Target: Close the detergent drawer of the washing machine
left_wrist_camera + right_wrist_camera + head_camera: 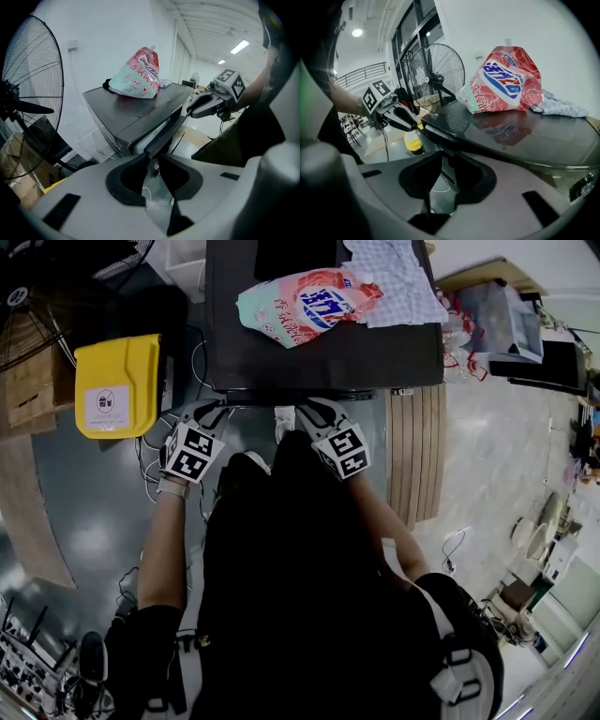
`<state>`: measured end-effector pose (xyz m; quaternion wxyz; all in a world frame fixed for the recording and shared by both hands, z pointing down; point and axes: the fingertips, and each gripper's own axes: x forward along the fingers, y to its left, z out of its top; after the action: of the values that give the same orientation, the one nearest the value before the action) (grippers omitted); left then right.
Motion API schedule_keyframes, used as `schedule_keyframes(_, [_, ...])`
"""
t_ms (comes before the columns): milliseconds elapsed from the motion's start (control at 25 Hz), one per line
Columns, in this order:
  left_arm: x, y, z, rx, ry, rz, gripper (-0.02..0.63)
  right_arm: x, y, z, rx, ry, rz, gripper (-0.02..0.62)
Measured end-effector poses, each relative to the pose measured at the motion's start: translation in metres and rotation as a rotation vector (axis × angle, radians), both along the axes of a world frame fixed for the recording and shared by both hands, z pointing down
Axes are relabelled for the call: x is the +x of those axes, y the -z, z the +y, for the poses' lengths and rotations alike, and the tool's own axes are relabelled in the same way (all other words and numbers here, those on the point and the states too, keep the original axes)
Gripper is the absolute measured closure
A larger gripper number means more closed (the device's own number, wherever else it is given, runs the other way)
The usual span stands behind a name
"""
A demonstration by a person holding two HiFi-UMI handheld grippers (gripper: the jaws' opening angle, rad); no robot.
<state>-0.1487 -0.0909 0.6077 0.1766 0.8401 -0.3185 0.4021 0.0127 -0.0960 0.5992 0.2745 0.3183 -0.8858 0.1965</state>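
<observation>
Grey workshop floor surrounds a dark washing machine (319, 357) at the head view's top centre, with a detergent refill pouch (305, 304) and a checked cloth (394, 277) lying on its lid. The dark strip along its front looks like the detergent drawer (164, 133), seemingly standing a little proud of the cabinet. The left gripper (214, 411) and right gripper (314, 411) meet that strip at opposite ends, jaws part-open, with nothing visibly clamped between the pads. The closing push seems about to start. It calls for even pressure from both ends toward the frame's top, so the drawer slides straight.
</observation>
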Motion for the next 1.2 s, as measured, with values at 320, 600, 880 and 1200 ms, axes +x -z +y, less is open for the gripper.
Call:
schedule_keyframes(320, [-0.003,-0.003,-0.012,-0.005,0.037,-0.003,0.514,-0.003,-0.002,-0.012,-0.029,-0.018,-0.01,0.489])
schedule_keyframes(600, [-0.005,-0.004,-0.017,-0.024,0.105,0.04,0.504,-0.002,-0.005,-0.015,-0.132,-0.111,-0.093,0.463])
schedule_keyframes(880, [-0.012,-0.006,-0.02,-0.048,0.18,0.081,0.452,-0.001,-0.009,-0.015,-0.205,-0.161,-0.119,0.449])
schedule_keyframes(1200, [-0.013,-0.008,-0.022,-0.044,0.208,0.088,0.449,0.001,-0.013,-0.018,-0.272,-0.239,-0.182,0.426])
